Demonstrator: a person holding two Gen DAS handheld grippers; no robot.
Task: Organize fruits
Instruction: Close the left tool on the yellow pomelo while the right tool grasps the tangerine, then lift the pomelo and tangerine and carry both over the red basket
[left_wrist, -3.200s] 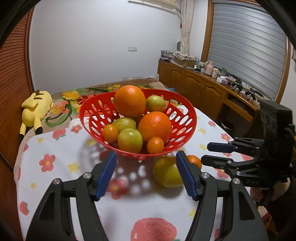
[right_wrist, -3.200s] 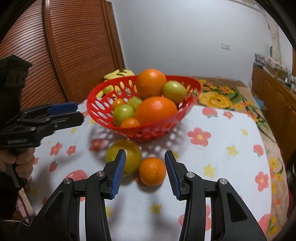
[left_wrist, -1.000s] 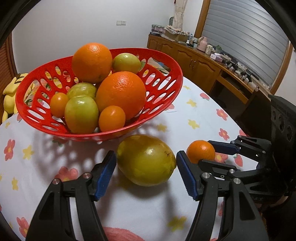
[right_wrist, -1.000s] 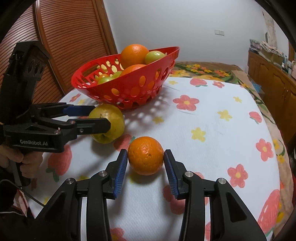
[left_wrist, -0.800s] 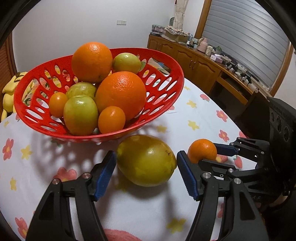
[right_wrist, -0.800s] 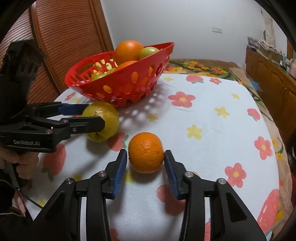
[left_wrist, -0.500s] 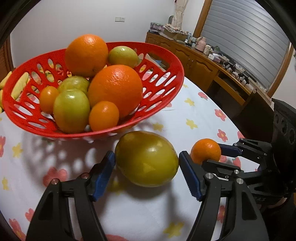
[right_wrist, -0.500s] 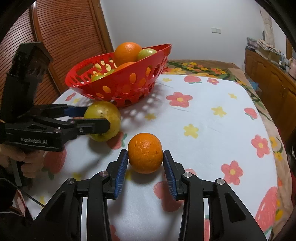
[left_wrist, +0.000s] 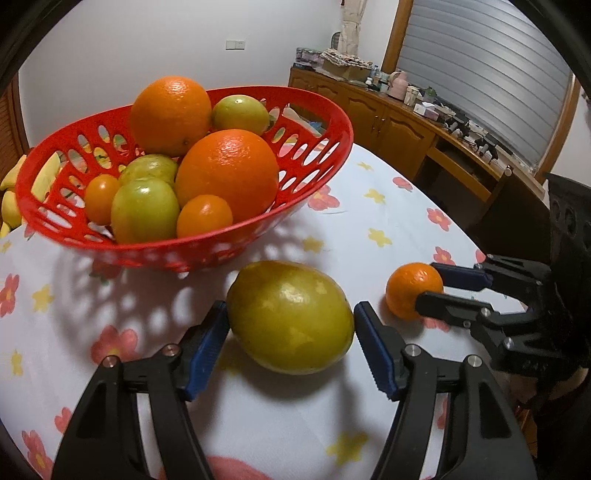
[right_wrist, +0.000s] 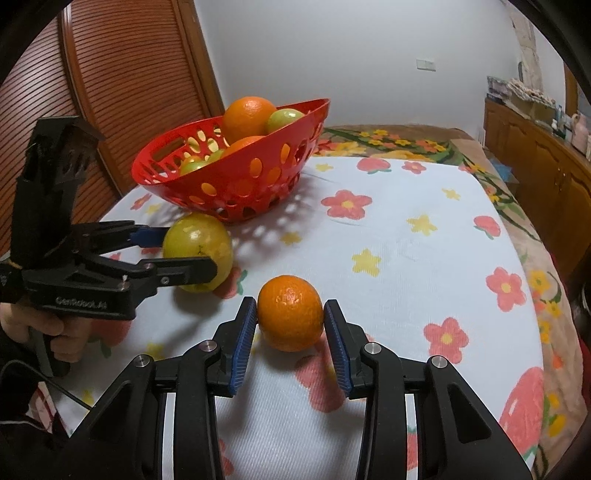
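A red basket (left_wrist: 325, 147) holds several oranges and green fruits; it also shows in the right wrist view (right_wrist: 258, 177). A large yellow-green fruit (left_wrist: 291, 317) lies on the flowered tablecloth between the fingers of my left gripper (left_wrist: 290, 343), which is open with its blue pads close on either side. In the right wrist view the same fruit (right_wrist: 199, 251) sits in the left gripper (right_wrist: 184, 254). A small orange (right_wrist: 290, 319) lies between the pads of my right gripper (right_wrist: 290, 339), which is nearly closed around it; the left pad touches. The orange (left_wrist: 412, 290) also shows in the left wrist view.
The table (right_wrist: 406, 240) has a white cloth with flowers and strawberries. A wooden slatted door (right_wrist: 110, 92) stands behind the basket. A wooden sideboard (left_wrist: 406, 122) with clutter runs along the far wall. A yellow plush toy (left_wrist: 11, 192) lies behind the basket.
Both grippers have moved forward and down around their fruits. The right gripper has narrowed on the small orange. The left gripper now brackets the yellow-green fruit closely.
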